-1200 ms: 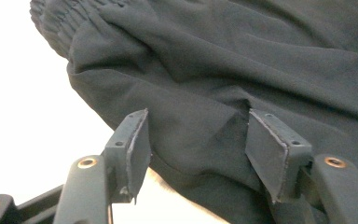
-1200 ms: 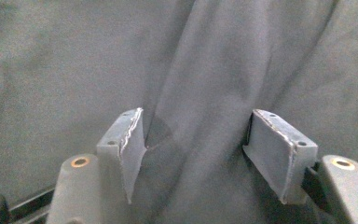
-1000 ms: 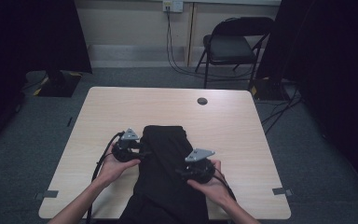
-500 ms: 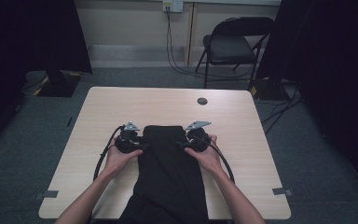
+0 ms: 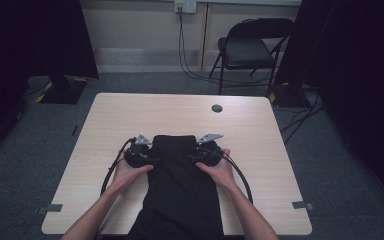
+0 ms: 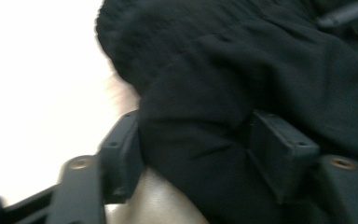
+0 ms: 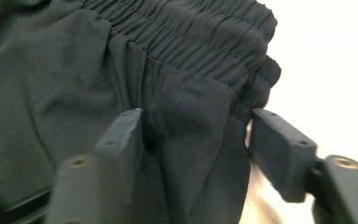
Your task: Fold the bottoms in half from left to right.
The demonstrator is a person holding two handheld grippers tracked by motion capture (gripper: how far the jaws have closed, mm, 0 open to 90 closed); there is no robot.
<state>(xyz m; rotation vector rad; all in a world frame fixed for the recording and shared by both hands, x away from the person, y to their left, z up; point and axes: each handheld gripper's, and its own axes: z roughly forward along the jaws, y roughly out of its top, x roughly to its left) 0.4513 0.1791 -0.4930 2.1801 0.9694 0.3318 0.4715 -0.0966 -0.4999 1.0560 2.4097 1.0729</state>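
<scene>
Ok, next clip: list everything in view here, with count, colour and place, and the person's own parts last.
Trousers: one pair, black, elastic waistband toward the far side, lying mid-table and running off the near edge.
Table: one, light wood top, centre of the high view.
Cable grommet: one, dark, far right part of the tabletop.
Folding chair: one, black, on the floor beyond the table.
Wall socket: one, pale, with dark cables hanging down.
Tape marks: grey, at the table's near corners.
Left gripper: black, jaws around fabric at the trousers' left side.
Right gripper: black, jaws around fabric near the waistband.
Forearms: two, entering from below.
</scene>
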